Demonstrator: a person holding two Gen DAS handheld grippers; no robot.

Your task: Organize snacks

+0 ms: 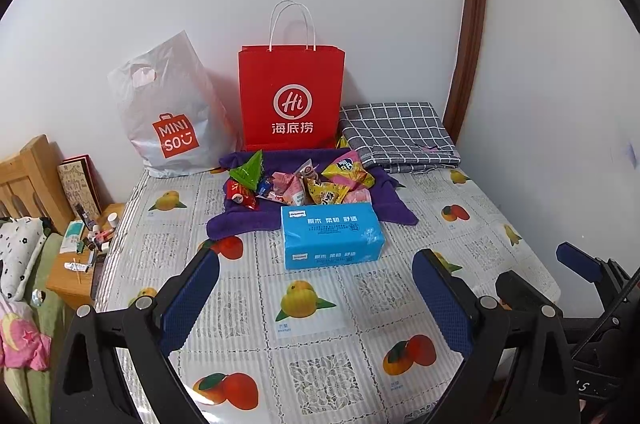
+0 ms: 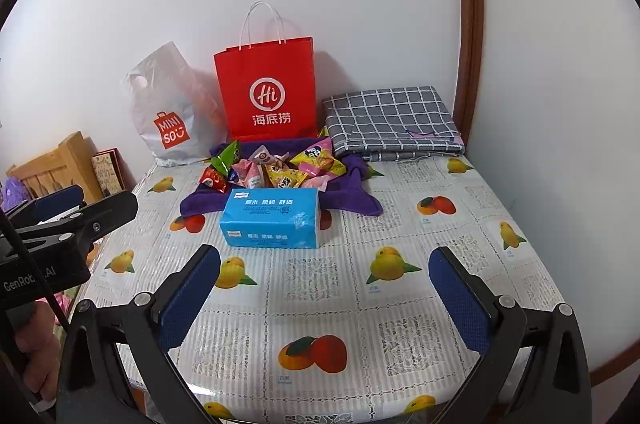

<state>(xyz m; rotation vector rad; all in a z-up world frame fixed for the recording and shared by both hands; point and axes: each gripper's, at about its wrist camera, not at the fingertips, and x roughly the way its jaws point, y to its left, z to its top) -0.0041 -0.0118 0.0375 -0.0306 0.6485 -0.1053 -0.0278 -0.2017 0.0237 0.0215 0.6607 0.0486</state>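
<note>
A heap of small snack packets [image 1: 304, 182] [image 2: 272, 168] in green, red, pink and yellow wrappers lies on a purple towel [image 1: 236, 224] [image 2: 352, 202] at the back of the table. A blue tissue pack [image 1: 332, 236] [image 2: 272, 222] rests on the towel's front edge. Behind stand a red paper bag [image 1: 291, 96] [image 2: 267, 90] and a white Miniso plastic bag [image 1: 170, 116] [image 2: 168, 116]. My left gripper [image 1: 316, 288] and my right gripper [image 2: 326, 288] both hover open over the table's near half, well short of the tissue pack, with nothing between their fingers.
A folded grey checked cloth [image 1: 400, 136] [image 2: 394, 122] lies at the back right against the wall. The table carries a fruit-print cover [image 1: 312, 324] [image 2: 320, 304]. Left of it stand a wooden bedside stand with small bottles [image 1: 84, 252] and a bed with pillows [image 1: 20, 256].
</note>
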